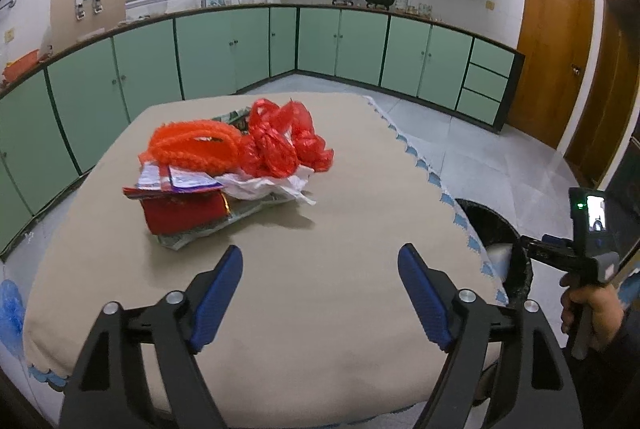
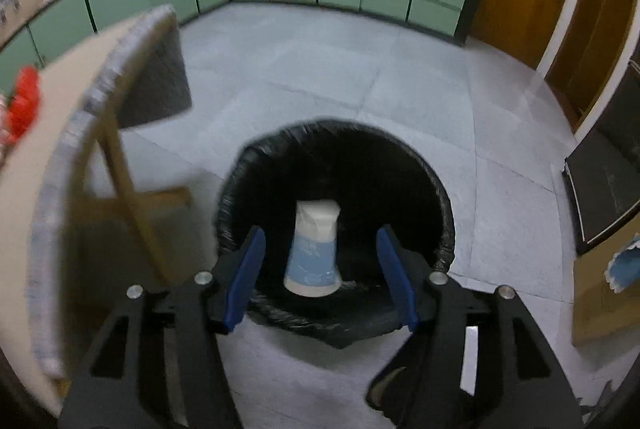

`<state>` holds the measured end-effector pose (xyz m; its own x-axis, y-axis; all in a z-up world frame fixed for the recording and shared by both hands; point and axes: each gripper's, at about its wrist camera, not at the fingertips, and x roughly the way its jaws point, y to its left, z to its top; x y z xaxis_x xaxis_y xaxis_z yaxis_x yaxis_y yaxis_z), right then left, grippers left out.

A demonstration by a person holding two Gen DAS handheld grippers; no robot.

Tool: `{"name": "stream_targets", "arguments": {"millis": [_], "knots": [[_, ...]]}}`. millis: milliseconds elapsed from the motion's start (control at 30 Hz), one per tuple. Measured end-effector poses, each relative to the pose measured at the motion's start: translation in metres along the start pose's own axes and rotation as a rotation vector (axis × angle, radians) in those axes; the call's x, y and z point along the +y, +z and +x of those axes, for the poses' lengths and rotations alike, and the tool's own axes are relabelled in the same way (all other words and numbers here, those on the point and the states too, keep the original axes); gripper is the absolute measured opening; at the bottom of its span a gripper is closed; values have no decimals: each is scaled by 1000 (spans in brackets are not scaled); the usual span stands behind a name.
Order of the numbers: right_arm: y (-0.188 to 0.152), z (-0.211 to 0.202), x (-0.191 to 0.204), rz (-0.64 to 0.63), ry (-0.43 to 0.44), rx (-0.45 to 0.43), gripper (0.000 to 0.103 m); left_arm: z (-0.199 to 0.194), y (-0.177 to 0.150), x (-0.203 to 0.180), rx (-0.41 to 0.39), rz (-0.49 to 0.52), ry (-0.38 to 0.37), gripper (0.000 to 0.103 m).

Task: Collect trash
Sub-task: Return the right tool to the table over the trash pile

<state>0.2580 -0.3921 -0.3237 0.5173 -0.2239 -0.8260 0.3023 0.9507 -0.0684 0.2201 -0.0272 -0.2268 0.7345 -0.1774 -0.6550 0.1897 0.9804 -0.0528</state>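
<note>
A pile of trash lies on the table [image 1: 320, 289]: an orange braided ring [image 1: 192, 147], crumpled red plastic bags [image 1: 286, 139], a red box [image 1: 182, 215], white plastic [image 1: 264, 185] and paper wrappers [image 1: 176, 183]. My left gripper [image 1: 320, 293] is open and empty above the table, short of the pile. My right gripper [image 2: 320, 269] is open above a black-lined trash bin [image 2: 432, 197] on the floor. A blue and white paper cup [image 2: 314, 249] sits between its fingers over the bin, untouched. The right gripper body also shows in the left wrist view [image 1: 588, 249].
The bin [image 1: 496, 229] stands by the table's right edge. A wooden folding table leg [image 2: 124, 181] is left of the bin. Green cabinets [image 1: 240, 49] line the walls. Wooden doors [image 1: 552, 49] are at the right. A cardboard box [image 2: 600, 293] sits at the far right.
</note>
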Motion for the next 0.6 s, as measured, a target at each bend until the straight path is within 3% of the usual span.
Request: {"name": "stream_targets", "arguments": {"millis": [200,600], "knots": [[4,-33,2,12,89,-63,56,8,-2,10,15,-9,35,79],[6,-137,132,-222,374,-161,61,-22,4,57,-49,-66,123,81]]}}
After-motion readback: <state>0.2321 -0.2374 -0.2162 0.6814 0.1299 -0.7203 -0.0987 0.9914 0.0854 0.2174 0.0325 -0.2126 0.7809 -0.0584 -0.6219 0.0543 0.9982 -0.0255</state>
